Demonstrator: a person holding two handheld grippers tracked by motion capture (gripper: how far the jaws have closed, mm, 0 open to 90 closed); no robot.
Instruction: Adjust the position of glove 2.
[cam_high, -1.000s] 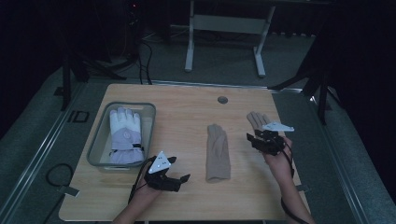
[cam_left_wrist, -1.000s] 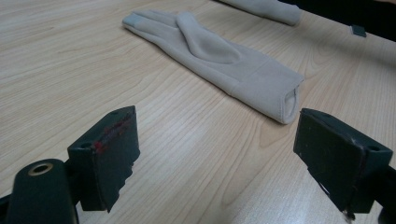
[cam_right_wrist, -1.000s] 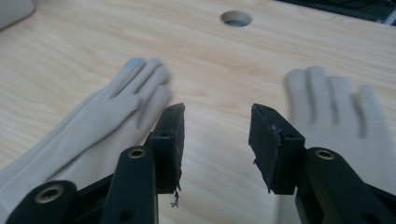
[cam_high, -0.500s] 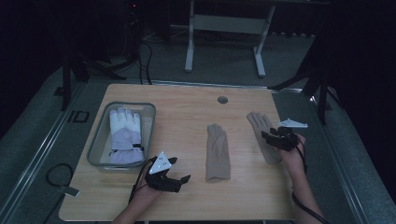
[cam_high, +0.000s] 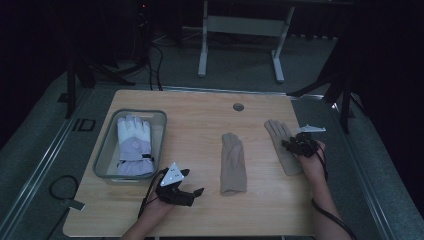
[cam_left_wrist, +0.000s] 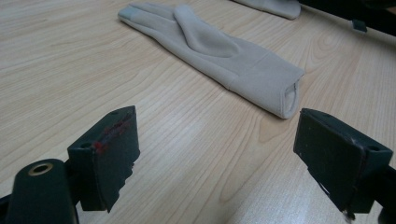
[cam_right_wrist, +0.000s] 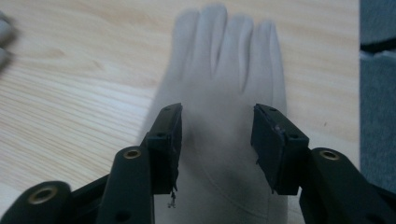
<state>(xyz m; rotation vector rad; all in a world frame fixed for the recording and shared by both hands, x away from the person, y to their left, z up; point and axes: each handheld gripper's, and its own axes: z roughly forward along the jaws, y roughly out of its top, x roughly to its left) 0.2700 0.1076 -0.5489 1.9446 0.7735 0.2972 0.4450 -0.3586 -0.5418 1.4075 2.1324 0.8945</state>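
Fingers of the right beige glove (cam_right_wrist: 224, 140) point away from us near the table's (cam_high: 200, 120) right edge, our right gripper (cam_high: 296, 145) parted over it, seemingly not touching, second glove (cam_high: 233, 163) lying parallel alongside.

Bare worktop (cam_high: 200, 130) lay open between the grey bin (cam_high: 102, 157) and the middle beige glove (cam_high: 233, 162). A narrower clear strip ran between that glove and the right-hand glove (cam_high: 281, 142) near the edge.
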